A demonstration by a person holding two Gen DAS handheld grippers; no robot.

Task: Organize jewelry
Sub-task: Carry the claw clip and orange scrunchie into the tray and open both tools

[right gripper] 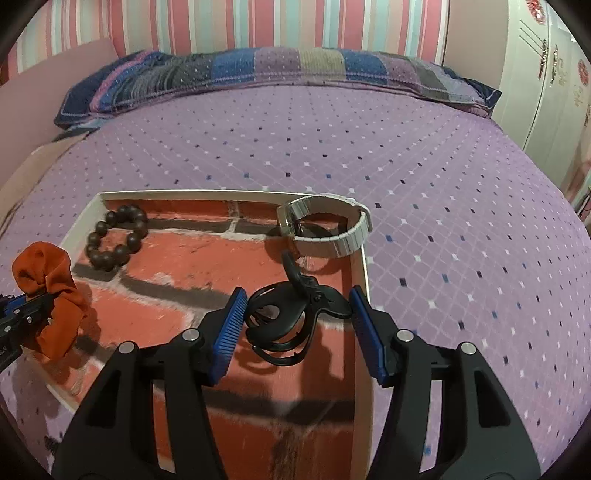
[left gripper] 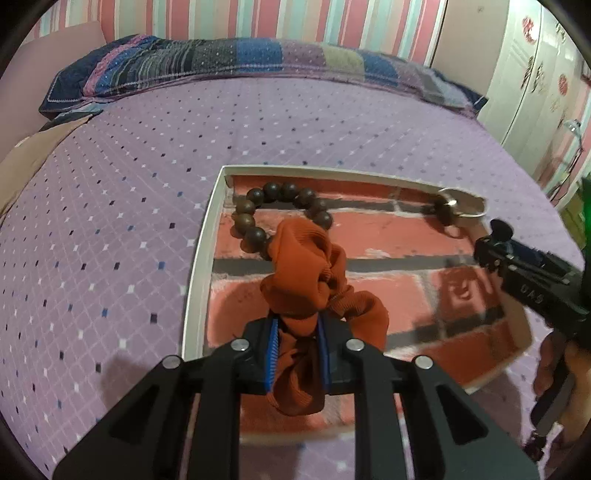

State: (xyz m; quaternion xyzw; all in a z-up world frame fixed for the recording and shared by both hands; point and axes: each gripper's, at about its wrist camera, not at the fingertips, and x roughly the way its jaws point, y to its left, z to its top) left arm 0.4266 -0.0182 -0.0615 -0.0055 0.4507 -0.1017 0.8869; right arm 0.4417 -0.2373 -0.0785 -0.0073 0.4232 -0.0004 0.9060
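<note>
Risk: scrunchie (left gripper: 306, 266), pinched in my left gripper (left gripper: 297, 354), may drape onto beads (left gripper: 255, 218); right gripper (right gripper: 295, 325), wide open around clip (right gripper: 291, 317), may nudge it.

Both views are evenly lit by soft indoor light, moderately bright, with no strong glare. Dark shadows fall across the tray (right gripper: 360, 266) floor below each tool. Fisheye distortion bows the bed (left gripper: 110, 184) edge and striped wall (right gripper: 258, 22); black vignette fills the corners. Detail is slightly soft and grainy.
</note>
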